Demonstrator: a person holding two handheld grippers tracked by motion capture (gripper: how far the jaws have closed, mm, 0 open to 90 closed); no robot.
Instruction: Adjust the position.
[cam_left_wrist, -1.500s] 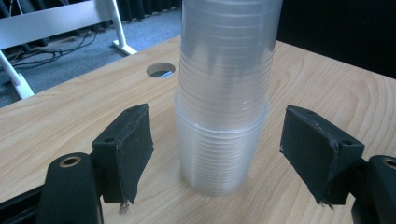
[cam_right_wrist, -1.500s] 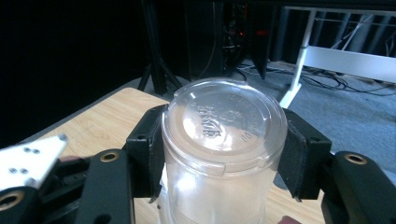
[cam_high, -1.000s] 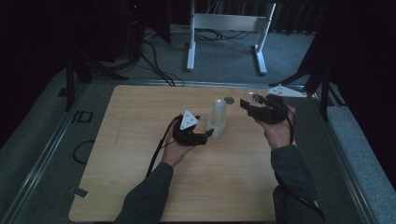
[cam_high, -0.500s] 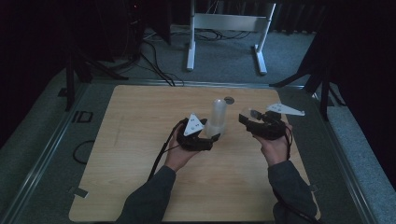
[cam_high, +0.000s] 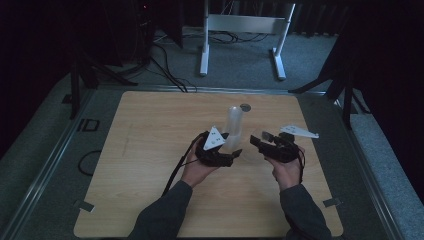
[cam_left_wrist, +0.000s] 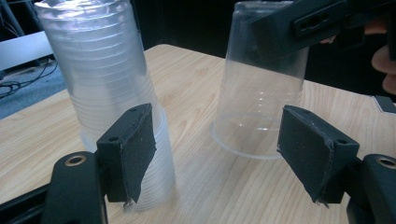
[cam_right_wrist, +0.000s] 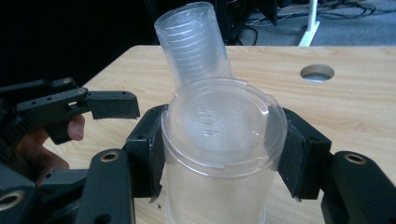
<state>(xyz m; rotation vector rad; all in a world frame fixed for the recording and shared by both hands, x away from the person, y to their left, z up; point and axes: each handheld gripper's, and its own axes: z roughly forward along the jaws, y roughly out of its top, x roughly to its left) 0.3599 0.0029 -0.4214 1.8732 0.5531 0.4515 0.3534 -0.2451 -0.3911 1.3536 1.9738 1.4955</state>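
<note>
The right gripper (cam_right_wrist: 219, 154) clamps its black padded jaws on a single clear, ribbed plastic cup (cam_right_wrist: 223, 154), upside down, its rim at the pale wooden table (cam_high: 150, 150). Just beside it stands a tall stack of clear, ribbed plastic cups (cam_left_wrist: 109, 93), also inverted. The left gripper (cam_left_wrist: 224, 149) has just been closing; its jaws stand apart, the stack's base beside one pad.

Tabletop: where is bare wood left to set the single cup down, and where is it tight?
Bare wood lies left of the left gripper and along the table near edge. It is crowded mid-table, where the stack of cups, single cup and right gripper meet.
</note>
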